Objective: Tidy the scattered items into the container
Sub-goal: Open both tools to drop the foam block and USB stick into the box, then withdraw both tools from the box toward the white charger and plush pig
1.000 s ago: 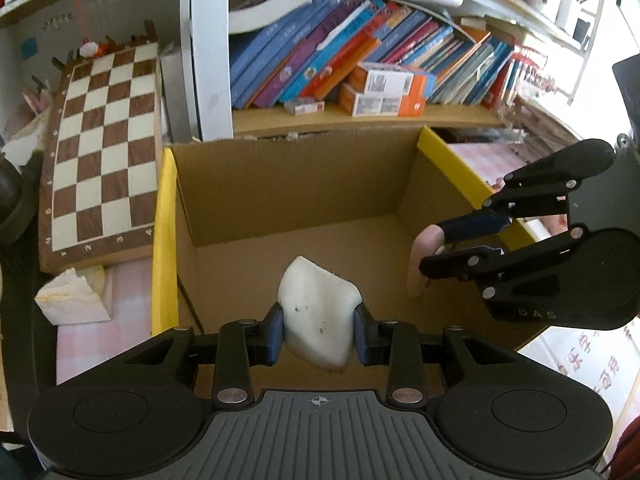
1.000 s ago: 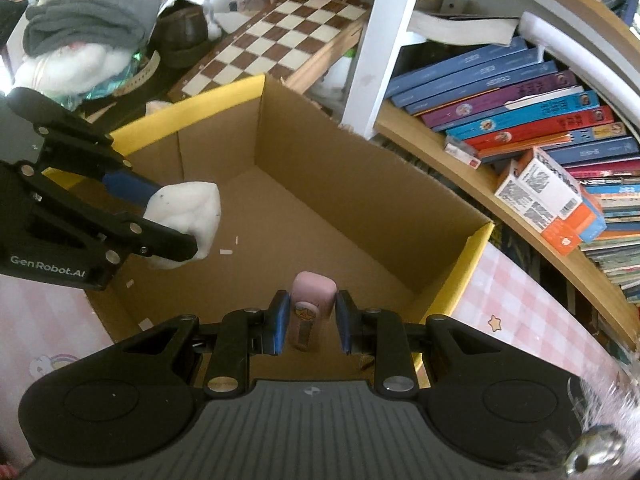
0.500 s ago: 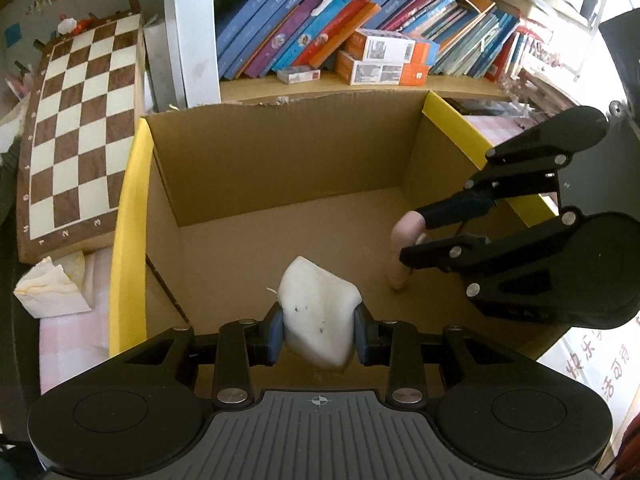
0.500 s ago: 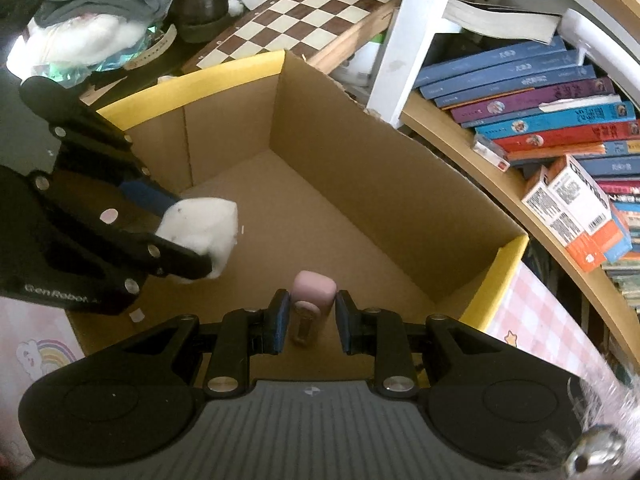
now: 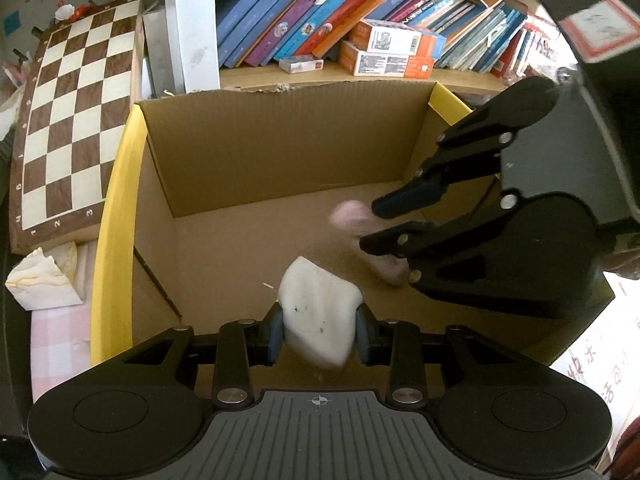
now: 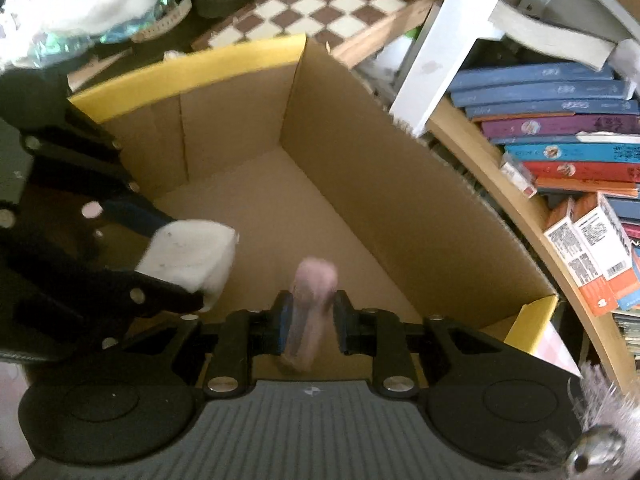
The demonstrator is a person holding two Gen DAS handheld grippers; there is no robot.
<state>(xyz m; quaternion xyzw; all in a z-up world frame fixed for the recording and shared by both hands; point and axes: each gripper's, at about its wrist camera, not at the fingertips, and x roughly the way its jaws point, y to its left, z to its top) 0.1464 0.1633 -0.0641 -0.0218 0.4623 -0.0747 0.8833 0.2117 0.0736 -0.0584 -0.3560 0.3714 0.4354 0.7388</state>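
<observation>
An open cardboard box (image 5: 280, 152) with yellow-edged flaps lies below both grippers. My left gripper (image 5: 319, 332) hangs over its near side. The pads still touch a white lump (image 5: 318, 308) with dark specks while the jaws are opening. The right wrist view shows that lump (image 6: 188, 252) in the left gripper (image 6: 180, 264) at the left. My right gripper (image 6: 313, 320) holds a small pink oblong item (image 6: 314, 280), tilted and blurred, and its jaws are closing on it. In the left wrist view the right gripper (image 5: 370, 225) and the pink item (image 5: 348, 216) sit low over the box floor.
A chessboard (image 5: 76, 120) leans to the left of the box. Behind the box is a shelf of books (image 5: 320, 20) with orange-and-white cartons (image 5: 392, 52) and a white upright post (image 5: 192, 24). A crumpled tissue (image 5: 44, 280) lies on the pink checked cloth (image 5: 56, 340).
Both grippers have sunk lower into the box. The right gripper has rolled, and its pink item now tilts and blurs. The white lump stays between the left pads.
</observation>
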